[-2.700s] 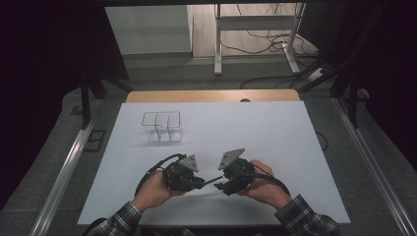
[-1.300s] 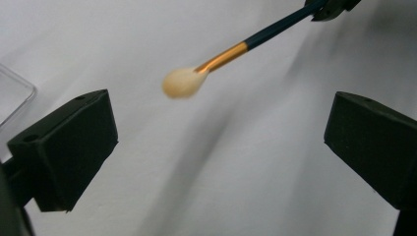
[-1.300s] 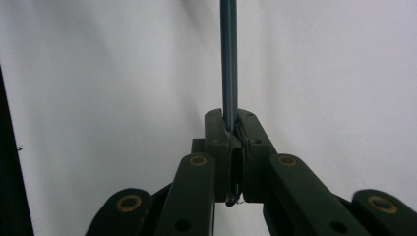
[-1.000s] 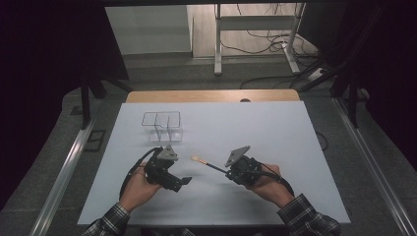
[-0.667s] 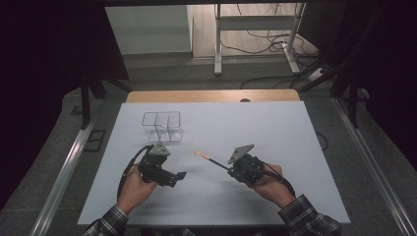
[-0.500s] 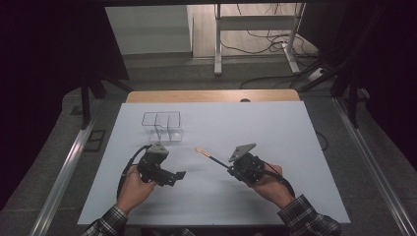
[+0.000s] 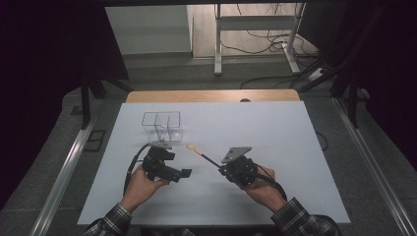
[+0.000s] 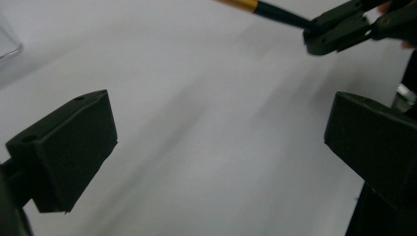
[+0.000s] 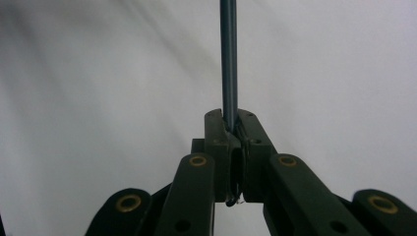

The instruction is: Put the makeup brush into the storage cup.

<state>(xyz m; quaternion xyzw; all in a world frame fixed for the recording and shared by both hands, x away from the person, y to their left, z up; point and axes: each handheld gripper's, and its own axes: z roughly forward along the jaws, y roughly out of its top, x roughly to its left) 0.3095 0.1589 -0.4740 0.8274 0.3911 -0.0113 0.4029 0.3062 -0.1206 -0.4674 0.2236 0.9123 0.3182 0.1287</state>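
Dim, dark-edged — gripper views streaked (motion blur).

Brush (image 7: 203, 154): slim dark handle with a smooth, slightly glossy finish; gold metal ferrule, shiny; pale bristle tip. Grippers (image 7: 225, 169) (image 7: 186, 173): matt black plastic, brass-coloured rivets noted at the joints. Table (image 7: 275, 132): white, smooth, matt; a wooden edge strip is seen at the far side. Box (image 7: 164, 125): clear glossy plastic. Sleeves (image 7: 305, 223): plaid cloth.
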